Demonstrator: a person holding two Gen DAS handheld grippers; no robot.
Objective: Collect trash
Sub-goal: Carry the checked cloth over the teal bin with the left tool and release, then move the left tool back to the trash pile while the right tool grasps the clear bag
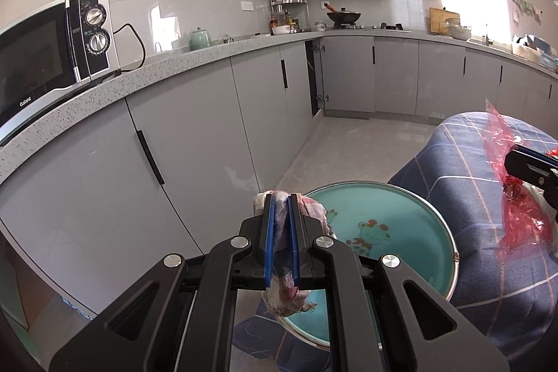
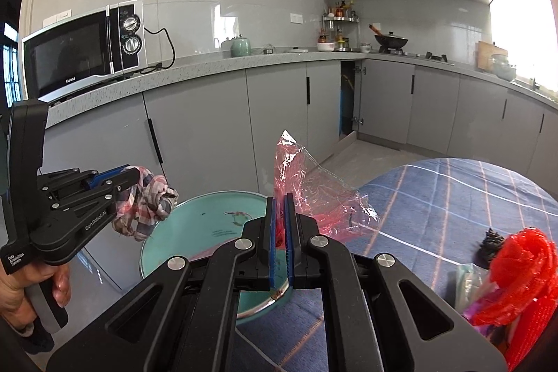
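Observation:
My left gripper [image 1: 281, 197] is shut on a crumpled checked cloth scrap [image 1: 315, 210], held just over the near rim of a round teal tray [image 1: 401, 208]. In the right wrist view that left gripper [image 2: 134, 171] comes in from the left with the checked cloth scrap [image 2: 146, 201] hanging from it above the teal tray [image 2: 209, 218]. My right gripper [image 2: 279, 196] is shut on a crinkled pink plastic wrapper [image 2: 314, 183], above the tray's right side. The left wrist view shows the pink wrapper [image 1: 502, 145] and the right gripper's fingers [image 1: 523, 159] at the right edge.
The tray lies on a table under a blue plaid cloth [image 2: 453, 197]. A red mesh bag [image 2: 523, 271] and a small dark item [image 2: 491, 243] rest at the table's right. Grey cabinets [image 1: 195, 135], a counter with a microwave [image 1: 45, 58] and an open cabinet door [image 1: 314, 75] stand behind. A hand [image 2: 35, 281] holds the left gripper's handle.

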